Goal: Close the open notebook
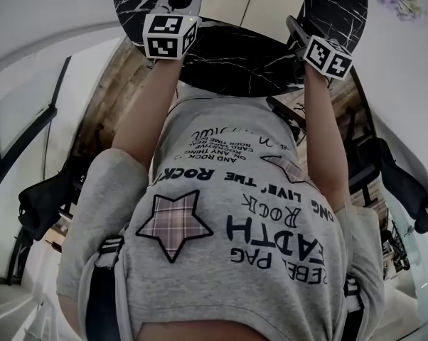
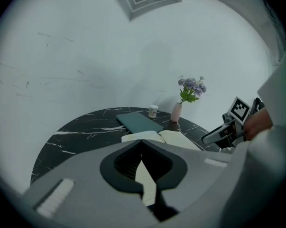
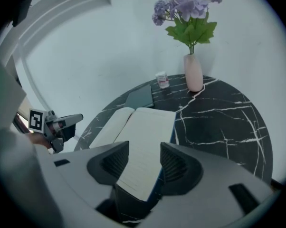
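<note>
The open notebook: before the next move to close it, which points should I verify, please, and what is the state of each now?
1. The open notebook lies flat on the table, pages up: ok.
2. The right gripper has its jaws apart, ready to take a cover: ok.
3. The right page's near edge shows between those jaws; whether they touch it: cannot tell.
4. The left gripper has its jaws together and holds nothing: ok.
5. The vase stands apart from the pages: ok.
6. The teal book lies just beyond the far edge; whether there is a gap: cannot tell.
</note>
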`<state>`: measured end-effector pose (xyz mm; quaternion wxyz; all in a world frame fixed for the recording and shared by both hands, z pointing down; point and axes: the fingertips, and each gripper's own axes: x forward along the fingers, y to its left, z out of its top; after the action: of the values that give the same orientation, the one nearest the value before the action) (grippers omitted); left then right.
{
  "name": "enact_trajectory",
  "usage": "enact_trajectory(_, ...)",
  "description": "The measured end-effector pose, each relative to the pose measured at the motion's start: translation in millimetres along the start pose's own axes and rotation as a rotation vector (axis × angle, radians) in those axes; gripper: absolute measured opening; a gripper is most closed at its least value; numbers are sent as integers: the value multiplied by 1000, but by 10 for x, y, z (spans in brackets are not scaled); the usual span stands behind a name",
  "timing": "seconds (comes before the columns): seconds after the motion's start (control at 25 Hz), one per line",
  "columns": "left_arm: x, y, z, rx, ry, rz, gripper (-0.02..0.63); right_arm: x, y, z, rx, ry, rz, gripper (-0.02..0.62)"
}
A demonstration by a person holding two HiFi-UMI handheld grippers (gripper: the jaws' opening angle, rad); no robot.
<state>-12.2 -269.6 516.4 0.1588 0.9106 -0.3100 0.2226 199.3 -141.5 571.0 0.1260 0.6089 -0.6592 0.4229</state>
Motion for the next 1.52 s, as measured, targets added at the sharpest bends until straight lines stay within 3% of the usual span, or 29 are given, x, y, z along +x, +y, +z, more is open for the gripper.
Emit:
enact_trajectory(0.2, 116, 69, -240, 2, 69, 0, 9, 116, -80, -195, 4, 81, -59, 186)
enact_trajectory(0.36, 188, 142, -460, -4, 125, 11, 9, 184, -62, -268, 10, 112, -51, 198)
enact_trajectory(0.92, 256, 204, -924, -29, 242, 24, 9, 231, -85, -358, 58, 135, -53, 207)
enact_trajectory(1.24, 306, 166, -993, -45, 254, 14, 9, 235, -116, -345, 91, 131, -72, 207)
enact_trajectory(1.52, 308, 173, -1002, -43, 253, 16, 9, 254, -152, -311, 207, 112, -105, 212)
